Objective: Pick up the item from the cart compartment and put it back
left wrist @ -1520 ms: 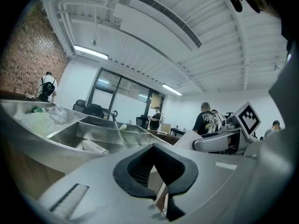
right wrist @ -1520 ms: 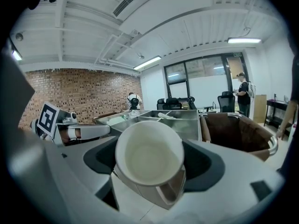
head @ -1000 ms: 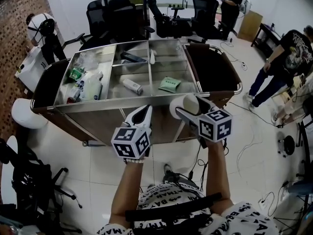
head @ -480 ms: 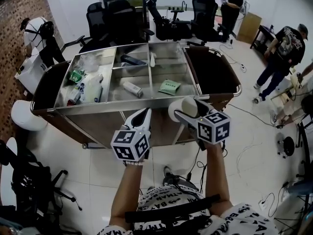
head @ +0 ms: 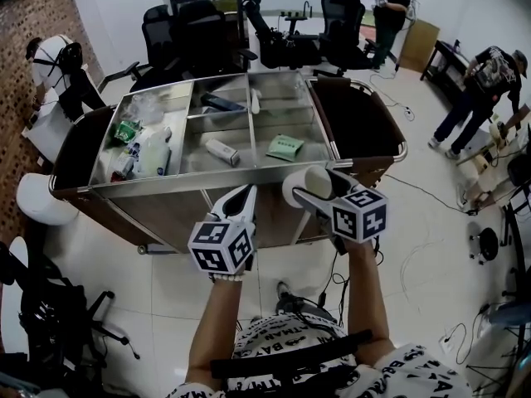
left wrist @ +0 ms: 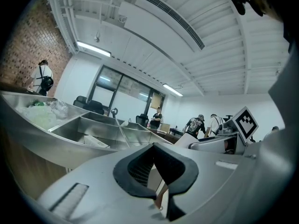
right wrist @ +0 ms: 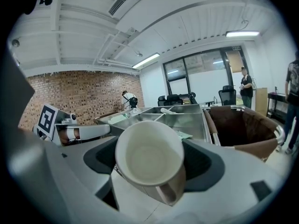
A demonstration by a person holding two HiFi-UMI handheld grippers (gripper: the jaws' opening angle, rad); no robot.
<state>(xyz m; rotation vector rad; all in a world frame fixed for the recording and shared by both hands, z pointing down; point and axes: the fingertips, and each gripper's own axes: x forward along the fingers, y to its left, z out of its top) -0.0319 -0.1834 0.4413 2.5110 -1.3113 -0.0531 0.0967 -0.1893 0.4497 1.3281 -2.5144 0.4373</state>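
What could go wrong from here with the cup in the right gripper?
1. The cup sits tilted in the right gripper, handle hanging down; it could twist or slip.
2. It is short of the cart's front rim; a low approach may clip it.
3. A green packet lies in the near right compartment; a cup set on it may tip.

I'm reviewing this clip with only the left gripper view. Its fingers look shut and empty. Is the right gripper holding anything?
Observer: Yes, the right gripper grips a white cup between its fingers, mouth towards its camera.
Operator: Is it over the cart yet?
Observer: No. The head view shows it on the person's side of the cart, short of the near rim.
Operator: Anything in the nearest right compartment?
Observer: A green packet lies there.
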